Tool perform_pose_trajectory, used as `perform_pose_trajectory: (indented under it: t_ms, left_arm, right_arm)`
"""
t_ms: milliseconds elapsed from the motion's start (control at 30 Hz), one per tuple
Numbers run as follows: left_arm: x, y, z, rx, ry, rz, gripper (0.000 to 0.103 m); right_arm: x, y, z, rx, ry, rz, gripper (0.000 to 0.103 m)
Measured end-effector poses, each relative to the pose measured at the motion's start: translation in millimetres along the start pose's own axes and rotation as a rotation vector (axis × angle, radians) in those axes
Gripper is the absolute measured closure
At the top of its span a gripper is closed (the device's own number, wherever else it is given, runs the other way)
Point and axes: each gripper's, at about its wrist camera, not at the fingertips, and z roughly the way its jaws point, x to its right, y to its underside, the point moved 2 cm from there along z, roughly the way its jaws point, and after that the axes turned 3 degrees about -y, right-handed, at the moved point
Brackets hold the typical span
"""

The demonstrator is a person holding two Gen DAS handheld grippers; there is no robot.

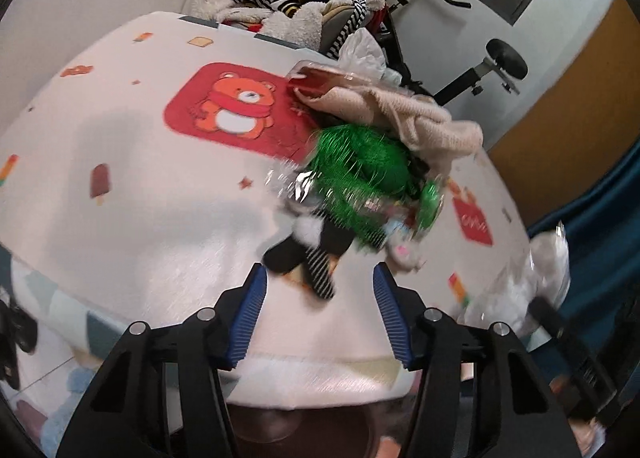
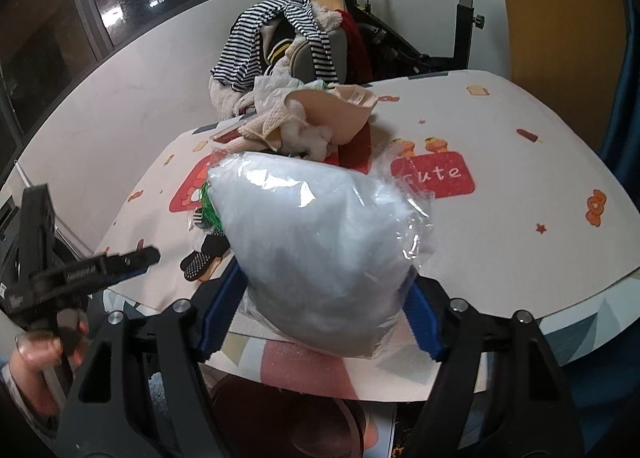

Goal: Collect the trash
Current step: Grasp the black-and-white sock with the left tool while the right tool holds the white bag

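On the counter (image 1: 120, 145), with its patterned cloth of a red bear panel and ice lollies, I see a heap of clutter toward the far right: green tinsel (image 1: 360, 173) tangled with crinkled clear wrapper, a beige knitted cloth (image 1: 420, 113) just behind it, and black and striped socks (image 1: 316, 250) at the near edge of the heap. My left gripper (image 1: 320, 318) is released, its blue pads spread apart and holding nothing, poised just short of the socks. My right gripper (image 2: 324, 310) is clenched on a clear plastic bag of white stuffing (image 2: 316, 242), which bulges up between the pads and hides much of the heap from the right wrist view. The bag is held above the near edge of the counter. Beyond the counter, striped clothing (image 2: 264, 45) is piled over a chair, and an exercise bike (image 2: 460, 17) stands behind that. In the right wrist view the left gripper shows at the far left, blurred
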Motion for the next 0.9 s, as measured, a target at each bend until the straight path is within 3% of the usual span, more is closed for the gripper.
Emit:
perform_pose_trajectory:
  t_ms: [200,333,433,533,667,800,900]
  left_arm:
    - [17.4,-36.3,15.2,-0.020,0.063,-0.033,0.049]
    - [54.1,-62.7,21.7,-0.007,0.114,0.029,0.049]
    - [61.8,-71.2,29.1,-0.003,0.106,0.026,0.049]
    - [54.8,-71.8,41.4,-0.008,0.047,0.040,0.049]
    - [30.6,-74.7,54.1,-0.030,-0.027,0.038,0.060]
    - [-0.4,-64.8,52.2,-0.056,-0.001,-0.045,0.060]
    - [-5.3,-48.4,49.2,-0.070,-0.007,0.009,0.060]
  right_arm:
    - [14.7,-5.0,0.1,0.004,0.044,0.025,0.030]
    - [30.1,-6.3,1.7,0.003,0.060,0.072,0.030]
    - [40.8,-7.7,1.5,0.003,0.059,0.103,0.030]
    - [45.5,-8.2,1.1,0.003,0.059,0.107,0.030]
    - [49.6,-6.6,4.0,0.000,0.057,0.113,0.030]
    - [50.5,-6.6,7.2,-0.005,0.049,0.119,0.030]
    - [49.7,-7.9,8.5,-0.005,0.045,0.122,0.030]
